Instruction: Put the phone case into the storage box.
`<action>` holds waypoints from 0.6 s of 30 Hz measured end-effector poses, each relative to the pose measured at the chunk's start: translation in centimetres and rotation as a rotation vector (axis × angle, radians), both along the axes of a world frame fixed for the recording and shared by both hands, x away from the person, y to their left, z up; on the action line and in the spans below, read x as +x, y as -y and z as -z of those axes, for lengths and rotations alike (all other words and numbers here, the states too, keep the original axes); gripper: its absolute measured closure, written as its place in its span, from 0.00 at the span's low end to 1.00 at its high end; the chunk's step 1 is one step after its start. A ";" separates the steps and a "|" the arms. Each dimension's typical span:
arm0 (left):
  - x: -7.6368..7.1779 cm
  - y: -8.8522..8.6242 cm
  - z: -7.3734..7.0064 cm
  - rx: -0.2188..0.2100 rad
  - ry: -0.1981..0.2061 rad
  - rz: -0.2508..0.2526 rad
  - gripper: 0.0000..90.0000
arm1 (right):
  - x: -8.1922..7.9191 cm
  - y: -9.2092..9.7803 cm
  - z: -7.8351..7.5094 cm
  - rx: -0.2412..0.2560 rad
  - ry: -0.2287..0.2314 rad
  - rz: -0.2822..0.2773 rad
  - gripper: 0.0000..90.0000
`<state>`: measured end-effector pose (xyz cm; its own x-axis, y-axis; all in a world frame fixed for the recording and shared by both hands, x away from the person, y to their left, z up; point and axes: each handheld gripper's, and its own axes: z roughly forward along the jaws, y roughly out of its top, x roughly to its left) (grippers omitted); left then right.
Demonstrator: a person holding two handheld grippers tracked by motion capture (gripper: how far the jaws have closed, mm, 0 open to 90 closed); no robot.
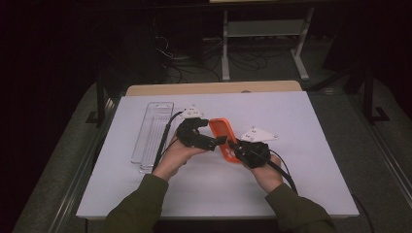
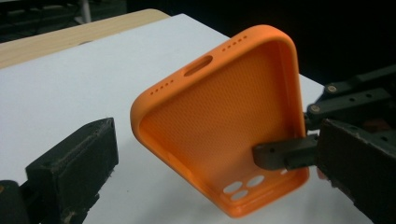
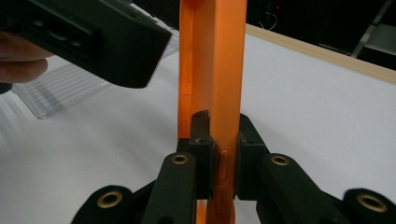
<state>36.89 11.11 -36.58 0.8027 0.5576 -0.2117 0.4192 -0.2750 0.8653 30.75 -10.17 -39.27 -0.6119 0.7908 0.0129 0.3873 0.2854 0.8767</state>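
The right gripper point(image 3: 218, 161) is pinching the side wall of the orange phone case point(image 2: 224, 116), holding it tilted above the white mat point(image 1: 301, 145), while the left gripper point(image 2: 205, 154) is waiting wide open and empty around it, probably needing to close on the case for a handover.

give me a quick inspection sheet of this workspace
Surface: white board on a wooden table, bare in front.
Job's things: orange phone case, held up off the board, hollow side toward the left tool.
Clutter: clear plastic tray at the left.
Grippers: right tool clamps the case's side wall; left tool open beside the case.
Cables: one black cable trails from each tool; more tangled on the floor beyond.
Surroundings: dark room, white stand legs behind the table.
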 end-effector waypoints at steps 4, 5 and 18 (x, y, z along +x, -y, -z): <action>0.0 0.1 0.0 0.001 0.004 -0.012 0.00 | 0.0 -0.1 0.0 0.010 -0.005 0.000 0.88; 0.0 0.2 0.1 0.001 0.004 -0.016 0.00 | 0.0 -0.1 0.0 0.015 -0.008 0.001 0.88; -0.1 0.8 0.6 -0.014 -0.003 -0.028 0.00 | -0.2 -1.1 0.3 0.022 -0.018 -0.005 0.88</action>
